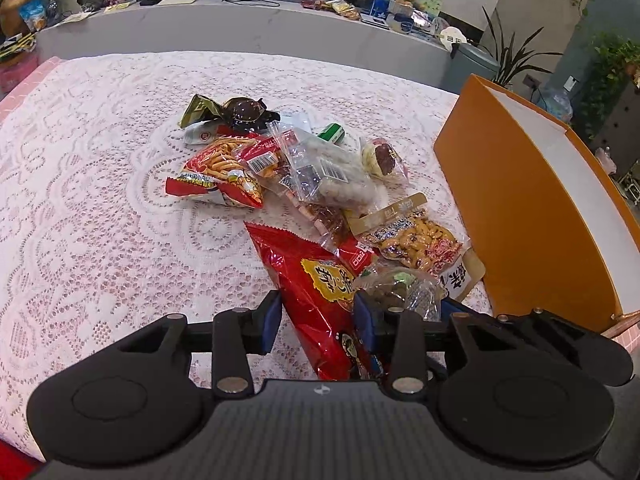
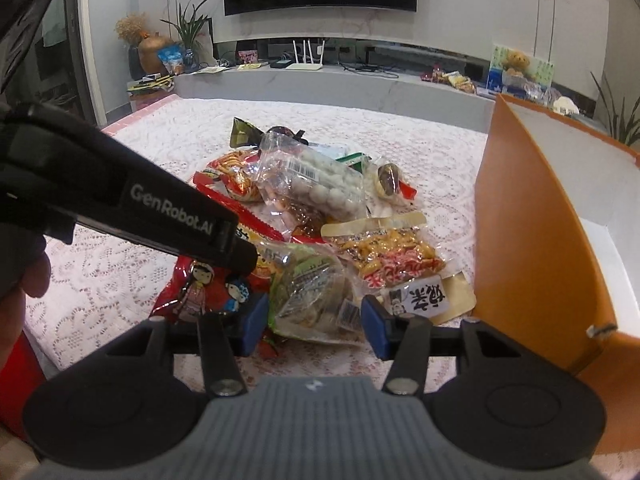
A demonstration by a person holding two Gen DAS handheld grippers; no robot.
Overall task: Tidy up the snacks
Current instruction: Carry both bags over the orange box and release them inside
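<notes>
While the orange box (image 2: pixel 520 240) is waiting open, you are straddling the red bag (image 1: pixel 320 296) with the half-open left claw (image 1: pixel 318 322) and the clear packet (image 2: pixel 312 300) with the half-open right claw (image 2: pixel 314 322), neither gripping.

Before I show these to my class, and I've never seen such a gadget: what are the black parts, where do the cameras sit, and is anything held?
There is no robot here. A person holds a two-finger gripper in each hand, and each one carries a wide-angle camera looking forward along its blue-padded fingers. One picture comes from the left gripper, the other from the right gripper. The black bar at the left of the right-hand view is the left gripper seen from the side.

A lace tablecloth carries a pile of snack packets, with an open orange box beside it. A red bag lies between the left fingers and a clear packet between the right ones. Whether either is actually squeezed, I cannot tell.
</notes>
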